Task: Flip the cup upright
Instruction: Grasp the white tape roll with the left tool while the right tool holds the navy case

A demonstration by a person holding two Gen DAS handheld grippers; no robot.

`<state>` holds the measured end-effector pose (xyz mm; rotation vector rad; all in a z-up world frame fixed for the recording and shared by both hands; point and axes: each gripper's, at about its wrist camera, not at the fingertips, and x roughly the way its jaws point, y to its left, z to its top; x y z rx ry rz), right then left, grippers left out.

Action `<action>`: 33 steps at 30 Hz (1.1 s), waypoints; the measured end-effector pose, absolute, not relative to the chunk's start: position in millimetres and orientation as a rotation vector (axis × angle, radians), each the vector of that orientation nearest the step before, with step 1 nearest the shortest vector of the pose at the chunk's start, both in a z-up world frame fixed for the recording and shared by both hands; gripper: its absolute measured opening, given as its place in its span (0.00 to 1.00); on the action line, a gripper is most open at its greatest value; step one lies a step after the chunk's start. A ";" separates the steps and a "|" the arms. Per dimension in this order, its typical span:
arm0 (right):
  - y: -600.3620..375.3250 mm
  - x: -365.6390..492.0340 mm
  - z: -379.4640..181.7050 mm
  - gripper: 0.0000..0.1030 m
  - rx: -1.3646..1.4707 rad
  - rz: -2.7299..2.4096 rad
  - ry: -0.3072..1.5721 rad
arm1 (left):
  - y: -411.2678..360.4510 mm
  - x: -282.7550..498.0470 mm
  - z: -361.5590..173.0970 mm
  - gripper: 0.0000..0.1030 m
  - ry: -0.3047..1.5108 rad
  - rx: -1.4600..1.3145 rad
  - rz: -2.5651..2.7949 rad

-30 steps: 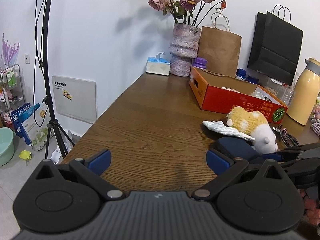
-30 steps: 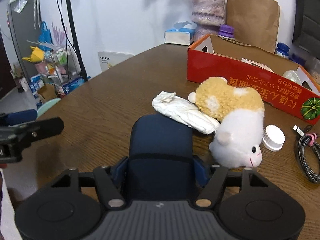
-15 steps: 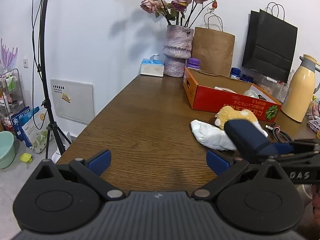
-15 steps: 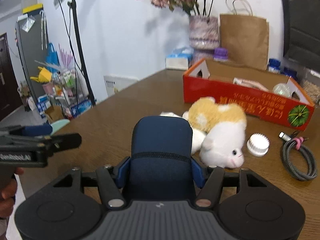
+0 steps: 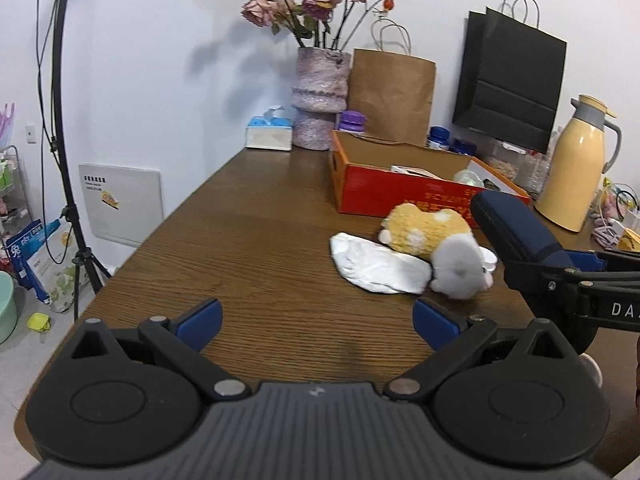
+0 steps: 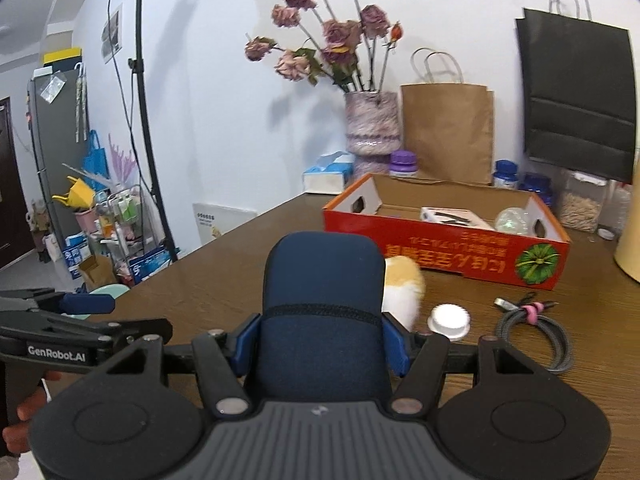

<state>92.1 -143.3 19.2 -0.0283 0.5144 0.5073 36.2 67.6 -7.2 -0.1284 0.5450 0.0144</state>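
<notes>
Lifted off the table (image 5: pixel 248 240), the cup (image 6: pixel 320 304) sits clamped in the right gripper (image 6: pixel 320 344); left gripper (image 5: pixel 316 316) gapes over bare wood.

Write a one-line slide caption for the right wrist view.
Right tool clamps the navy sleeved cup above the wooden table, plush toy and red box beyond.

Most of the plush toy (image 6: pixel 402 294) is hidden behind the cup (image 6: pixel 320 312) in the right wrist view. The cup's mouth cannot be seen in either view. The flask (image 6: pixel 628 248) is cut off by the right edge there. The lettering on the right gripper's (image 5: pixel 576 276) side is cut short by the left wrist view's edge. The box's (image 6: pixel 448 248) print is too small to be read.
</notes>
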 end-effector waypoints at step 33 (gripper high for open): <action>-281.3 50.7 5.5 0.60 -0.081 0.334 0.544 | -82.9 40.6 -17.4 1.00 0.580 -0.115 -0.142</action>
